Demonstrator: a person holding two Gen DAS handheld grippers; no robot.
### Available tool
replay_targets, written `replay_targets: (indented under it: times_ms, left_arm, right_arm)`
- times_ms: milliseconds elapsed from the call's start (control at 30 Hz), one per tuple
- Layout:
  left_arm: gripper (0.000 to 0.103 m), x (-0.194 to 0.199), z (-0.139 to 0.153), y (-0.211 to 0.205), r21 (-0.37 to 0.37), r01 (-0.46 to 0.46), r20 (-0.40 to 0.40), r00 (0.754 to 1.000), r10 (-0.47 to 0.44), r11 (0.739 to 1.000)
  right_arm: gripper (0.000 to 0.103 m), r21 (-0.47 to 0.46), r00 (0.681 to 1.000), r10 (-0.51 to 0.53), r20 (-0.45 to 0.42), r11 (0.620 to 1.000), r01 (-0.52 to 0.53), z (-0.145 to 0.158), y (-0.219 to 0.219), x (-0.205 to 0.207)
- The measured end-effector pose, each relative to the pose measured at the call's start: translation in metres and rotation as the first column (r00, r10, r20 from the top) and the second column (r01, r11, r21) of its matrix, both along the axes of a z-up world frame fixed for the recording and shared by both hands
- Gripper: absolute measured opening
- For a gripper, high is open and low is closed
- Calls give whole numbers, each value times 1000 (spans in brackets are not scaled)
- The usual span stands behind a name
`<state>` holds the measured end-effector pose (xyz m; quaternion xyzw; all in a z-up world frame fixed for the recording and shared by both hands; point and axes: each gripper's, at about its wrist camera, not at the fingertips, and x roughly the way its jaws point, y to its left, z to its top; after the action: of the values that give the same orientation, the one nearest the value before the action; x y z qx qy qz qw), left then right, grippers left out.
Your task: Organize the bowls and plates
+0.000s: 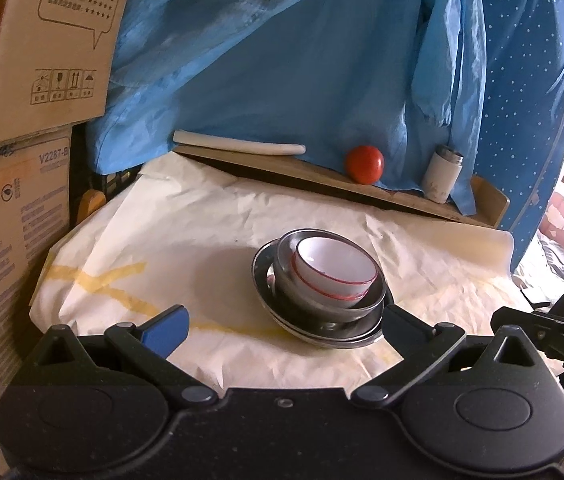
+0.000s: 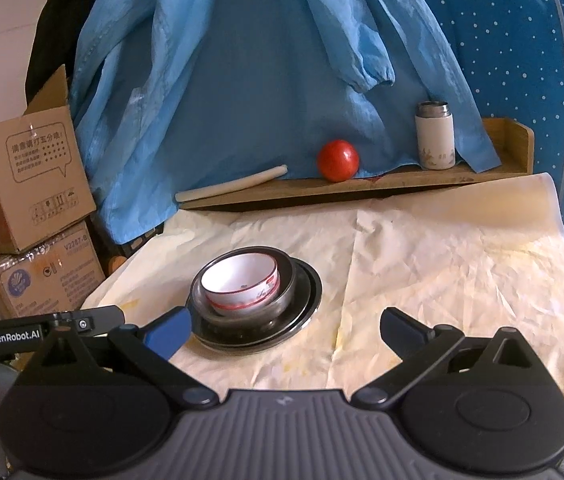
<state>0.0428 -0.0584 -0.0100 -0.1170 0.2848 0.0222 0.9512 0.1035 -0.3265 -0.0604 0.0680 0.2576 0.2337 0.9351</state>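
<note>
A white bowl with a red rim [image 1: 331, 268] [image 2: 242, 280] sits inside a steel bowl [image 1: 329, 306] [image 2: 282, 300], which rests on stacked steel plates [image 1: 266, 280] [image 2: 305, 312] on the paper-covered table. My left gripper [image 1: 282, 326] is open and empty, just in front of the stack, its right finger near the plate rim. My right gripper [image 2: 285, 330] is open and empty, to the right front of the stack, its blue left fingertip [image 2: 170, 332] close to the plate edge.
A wooden shelf [image 2: 401, 186] at the back holds a red tomato [image 2: 337, 160], a white flask [image 2: 434, 136] and a white stick [image 2: 234, 186]. Blue cloth [image 2: 262, 60] hangs behind. Cardboard boxes [image 1: 14, 120] stand at the left. Crumpled paper [image 2: 441, 264] covers the table.
</note>
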Motion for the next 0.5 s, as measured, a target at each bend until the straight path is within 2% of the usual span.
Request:
replay_targets:
  times_ms: [500]
  left_arm:
    - [102, 1, -11, 2, 16, -11, -37, 999, 11, 1000]
  right_arm:
    - [103, -11, 999, 10, -36, 1000, -10, -9, 3, 2]
